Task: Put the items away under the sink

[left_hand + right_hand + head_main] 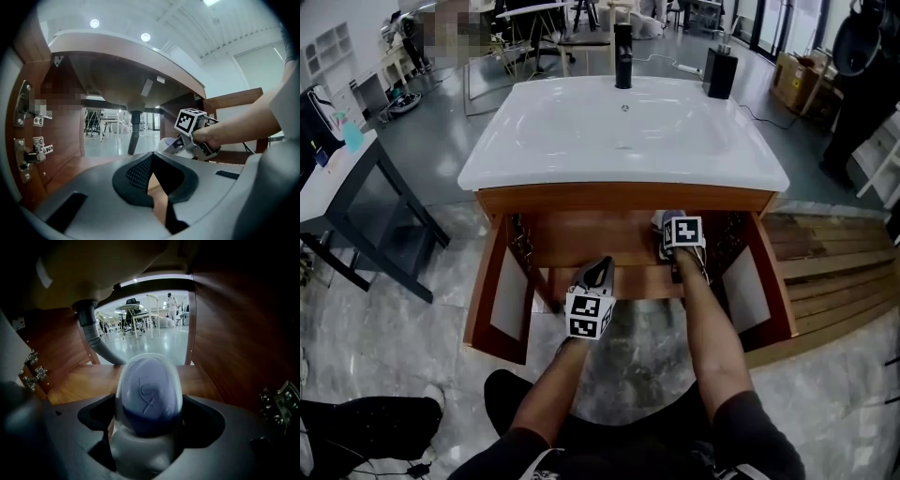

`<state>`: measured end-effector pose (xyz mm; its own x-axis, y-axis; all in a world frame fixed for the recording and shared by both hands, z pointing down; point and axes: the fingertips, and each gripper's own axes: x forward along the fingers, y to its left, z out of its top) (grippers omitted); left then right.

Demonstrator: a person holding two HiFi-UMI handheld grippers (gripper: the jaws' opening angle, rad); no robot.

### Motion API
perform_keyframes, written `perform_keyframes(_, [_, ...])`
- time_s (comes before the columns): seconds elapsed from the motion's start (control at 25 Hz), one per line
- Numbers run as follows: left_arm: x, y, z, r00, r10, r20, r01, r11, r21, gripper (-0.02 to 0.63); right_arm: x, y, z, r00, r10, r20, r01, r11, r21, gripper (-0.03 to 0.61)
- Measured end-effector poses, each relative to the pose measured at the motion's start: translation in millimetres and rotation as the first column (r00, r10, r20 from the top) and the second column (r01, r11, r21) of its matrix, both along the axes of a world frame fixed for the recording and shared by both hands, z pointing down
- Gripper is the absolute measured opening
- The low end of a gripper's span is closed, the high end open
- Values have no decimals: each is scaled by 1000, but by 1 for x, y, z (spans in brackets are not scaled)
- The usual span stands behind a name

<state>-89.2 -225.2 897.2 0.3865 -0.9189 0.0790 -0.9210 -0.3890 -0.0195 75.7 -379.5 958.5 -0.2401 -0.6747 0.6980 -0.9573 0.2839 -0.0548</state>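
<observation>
Head view: a person reaches both arms into the open wooden cabinet (623, 199) beneath a white sink (619, 131). The right gripper (673, 234) is well inside, at about 1 o'clock from the left gripper (598, 272), which hangs at the cabinet's mouth. A pale, blue-topped container (666, 221) shows at the right gripper's tip. Left gripper view: the left jaws are pressed together at their tips with nothing between them. The right gripper (177, 143) sits ahead at 2 o'clock with the container (166, 143) at its nose, over the cabinet floor (101, 161). Right gripper view: the right jaws pinch the container (149, 390) from both sides. Its long axis runs along the jaws, so the rounded blue top points to 12 o'clock, towards the cabinet's open back. Bare wooden floor lies just beyond it, the drain pipe (91, 333) stands off at 10 o'clock and the side wall (234, 348) closes in at 3 o'clock. The placing looks close. The right arm alone carries it, and the set-down likely turns on lowering the container to the boards ahead, clear of the pipe.
</observation>
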Motion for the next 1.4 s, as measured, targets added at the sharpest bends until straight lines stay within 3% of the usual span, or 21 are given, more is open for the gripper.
perform_keyframes(0.16, [0,-1,1,1000,-2,8,2,1000,-4,8,0,1,-20,997,-37,-63,43,994,102,454])
perform_keyframes(0.36, [-3,-1,0,1000,-7,-13,7,1000,-7,7,-1,15,-52,996,-49,-70,64,971,231,454])
perform_keyframes(0.48, [-6,-2,-6,998,-13,-55,13,1000,-11,7,-7,27,-74,996,-63,-60,79,944,319,453])
perform_keyframes(0.72, [-8,-3,-28,993,-13,-118,13,1000,-6,6,-23,75,-115,991,-120,63,75,872,484,439])
perform_keyframes(0.76, [-8,-3,-32,993,-13,-114,13,1000,3,8,-21,84,-120,992,-110,60,63,854,516,387])
perform_keyframes(0.84, [-9,-4,-38,995,-11,-102,13,1000,20,8,-16,97,-126,996,-77,49,34,811,584,198])
perform_keyframes(0.88, [-9,-5,-40,994,-10,-105,12,1000,23,7,-15,101,-128,997,-67,49,23,792,610,132])
perform_keyframes(1.0, [-13,-8,-45,986,-12,-164,14,1000,7,7,-17,112,-127,997,-66,47,19,755,655,50])
perform_keyframes(1.08, [-16,-4,-49,984,-16,-179,17,1000,4,7,-23,120,-128,996,-83,39,35,740,671,23])
perform_keyframes(1.2, [-16,-2,-58,990,-22,-141,22,1000,2,7,-33,130,-139,994,-110,26,63,728,683,21])
perform_keyframes(1.4, [-3,7,-97,997,-28,-69,27,1000,-14,8,-46,153,-177,989,-150,1,111,737,666,21])
